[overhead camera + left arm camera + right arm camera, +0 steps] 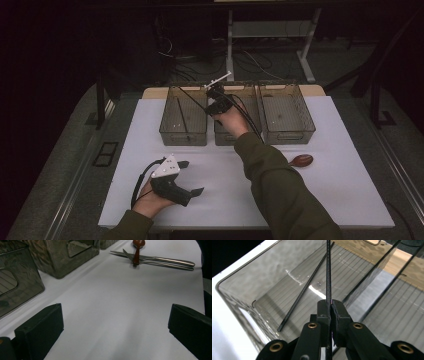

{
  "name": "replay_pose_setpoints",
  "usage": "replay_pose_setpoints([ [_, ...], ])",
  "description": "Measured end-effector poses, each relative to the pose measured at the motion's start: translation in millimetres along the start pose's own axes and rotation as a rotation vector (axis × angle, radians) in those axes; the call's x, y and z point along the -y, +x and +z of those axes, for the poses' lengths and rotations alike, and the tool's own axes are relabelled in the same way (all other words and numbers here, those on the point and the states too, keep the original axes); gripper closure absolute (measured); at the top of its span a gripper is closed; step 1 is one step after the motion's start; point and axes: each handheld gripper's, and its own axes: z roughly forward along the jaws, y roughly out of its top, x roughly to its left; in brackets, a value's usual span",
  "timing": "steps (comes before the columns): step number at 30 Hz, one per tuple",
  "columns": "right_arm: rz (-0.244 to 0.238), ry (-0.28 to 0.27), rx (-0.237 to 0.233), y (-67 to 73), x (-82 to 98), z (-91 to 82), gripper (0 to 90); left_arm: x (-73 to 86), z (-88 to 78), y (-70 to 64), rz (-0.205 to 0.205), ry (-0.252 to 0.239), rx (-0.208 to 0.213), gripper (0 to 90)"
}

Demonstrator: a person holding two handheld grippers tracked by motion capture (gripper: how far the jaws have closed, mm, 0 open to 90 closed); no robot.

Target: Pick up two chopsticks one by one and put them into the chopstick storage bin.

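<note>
Clearly a black chopstick [328,272] sat clamped between the closed jaws of the right gripper [331,311], held over the left bin [242,290], where a second chopstick [304,290] lay on the floor. At seven o'clock from the bins, the left gripper [192,177] rested on the white table [325,190], jaws wide and empty. At four o'clock lay a wooden spoon [301,160].

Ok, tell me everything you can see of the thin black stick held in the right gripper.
The black stick is a thin, straight, matte rod with a finely ridged surface. The right gripper clamps it between shut jaws partway along, and it runs on past them over the left clear bin. A similar stick already lies slanted in that bin.
</note>
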Motion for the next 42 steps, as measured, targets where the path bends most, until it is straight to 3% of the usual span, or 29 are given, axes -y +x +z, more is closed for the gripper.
replay_pose_setpoints([
  [13, -0.012, 0.009, 0.015, 10.9, -9.5, 13.1, 83.5, -0.7, 0.8, -0.9, 0.003, 0.001, 0.006, 0.0],
  [15, -0.015, -0.018, 0.022, 11.6, -10.4, 11.6, 72.1, -0.7, 0.8, -0.7, 0.002, 0.001, 0.006, 0.0],
  [19, -0.012, -0.040, -0.011, 8.8, -11.6, 6.9, 60.3, -0.5, 0.9, -0.7, 0.005, 0.002, 0.007, 0.0],
  [27, -0.032, -0.086, -0.060, 5.6, -7.0, -12.6, 47.5, -0.2, 0.9, -0.8, 0.002, 0.005, 0.007, 0.0],
  [34, -0.084, -0.125, -0.105, 3.8, 5.2, -34.2, 43.3, 0.1, 1.2, -0.7, 0.006, 0.011, 0.004, 0.0],
  [42, -0.100, -0.155, -0.128, -8.0, 29.1, -54.8, 41.3, 0.7, 2.0, -0.9, 0.009, 0.012, 0.000, 0.0],
])
